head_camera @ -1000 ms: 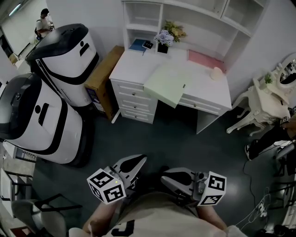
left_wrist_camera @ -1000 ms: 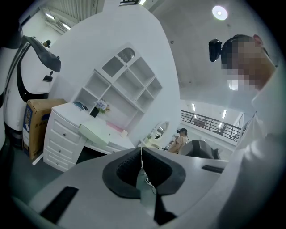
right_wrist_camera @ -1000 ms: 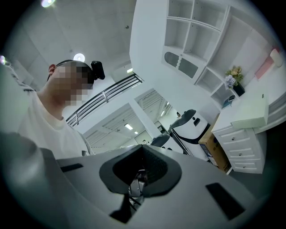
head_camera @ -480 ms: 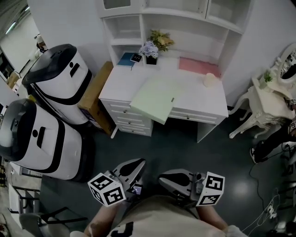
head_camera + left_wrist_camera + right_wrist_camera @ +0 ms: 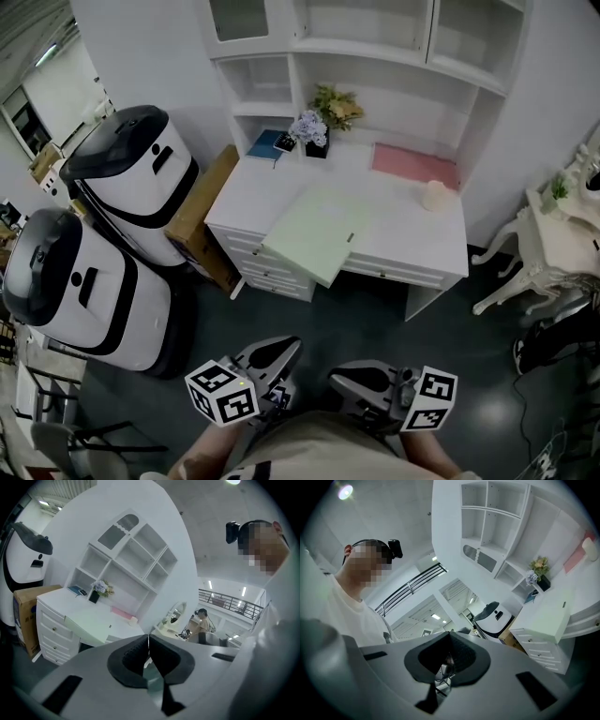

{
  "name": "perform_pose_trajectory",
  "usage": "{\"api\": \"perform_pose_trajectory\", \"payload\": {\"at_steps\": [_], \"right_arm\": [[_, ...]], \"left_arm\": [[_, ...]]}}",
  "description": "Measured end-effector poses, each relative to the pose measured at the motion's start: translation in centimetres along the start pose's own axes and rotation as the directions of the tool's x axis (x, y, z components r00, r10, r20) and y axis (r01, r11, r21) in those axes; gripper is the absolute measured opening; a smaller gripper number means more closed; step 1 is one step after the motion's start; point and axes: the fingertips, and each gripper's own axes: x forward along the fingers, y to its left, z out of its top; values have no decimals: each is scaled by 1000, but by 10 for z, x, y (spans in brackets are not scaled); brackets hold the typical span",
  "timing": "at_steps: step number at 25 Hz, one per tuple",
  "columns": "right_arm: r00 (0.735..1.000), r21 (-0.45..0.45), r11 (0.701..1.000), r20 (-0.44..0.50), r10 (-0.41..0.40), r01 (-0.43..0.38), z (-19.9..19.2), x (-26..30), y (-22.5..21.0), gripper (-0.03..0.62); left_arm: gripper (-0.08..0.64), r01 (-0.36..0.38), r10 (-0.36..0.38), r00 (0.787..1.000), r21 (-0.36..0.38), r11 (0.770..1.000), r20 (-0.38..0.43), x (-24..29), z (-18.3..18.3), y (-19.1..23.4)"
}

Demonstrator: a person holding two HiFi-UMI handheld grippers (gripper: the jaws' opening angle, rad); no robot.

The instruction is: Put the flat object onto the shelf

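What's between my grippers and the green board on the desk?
Only bare dark floor, in the head view; the green board overhangs the desk edge.

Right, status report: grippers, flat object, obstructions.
Left gripper and right gripper shut, empty. Green flat object lies on the desk, overhanging its front edge, untouched. Flowers stand below the shelf.

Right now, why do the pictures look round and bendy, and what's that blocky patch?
Left gripper view: a fisheye lens curves the shelf unit and darkens the corners; the blocky patch was added afterwards to hide a face. Right gripper view: same bending, same patch. Head view: the floor is dim, the green board is sharp.
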Motion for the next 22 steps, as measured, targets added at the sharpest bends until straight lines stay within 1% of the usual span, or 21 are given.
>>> {"api": "perform_pose_trajectory", "payload": {"at_steps": [4, 7, 12, 17, 20, 22], "right_arm": [[999, 2, 1000, -15, 28, -28, 10, -7, -11, 24], [999, 6, 999, -23, 36, -35, 15, -13, -19, 25], [999, 46, 999, -17, 30, -29, 19, -22, -32, 25], [1000, 70, 997, -13, 27, -26, 23, -22, -44, 25], [1000, 80, 997, -13, -7, 8, 25, -25, -54, 25], [999, 83, 996, -19, -29, 30, 26, -24, -61, 25]], "left_arm": [[20, -37, 37, 999, -1, 999, 20, 11, 7, 4], [20, -61, 61, 998, 0, 998, 28, 20, 12, 8], [20, -116, 116, 993, -6, 993, -2, 33, 8, 24], [20, -140, 141, 990, -35, 989, 3, 38, 16, 41], [19, -177, 177, 984, 0, 984, -35, 46, 7, 57], [20, -183, 184, 981, 18, 983, -63, 53, -1, 66]]}}
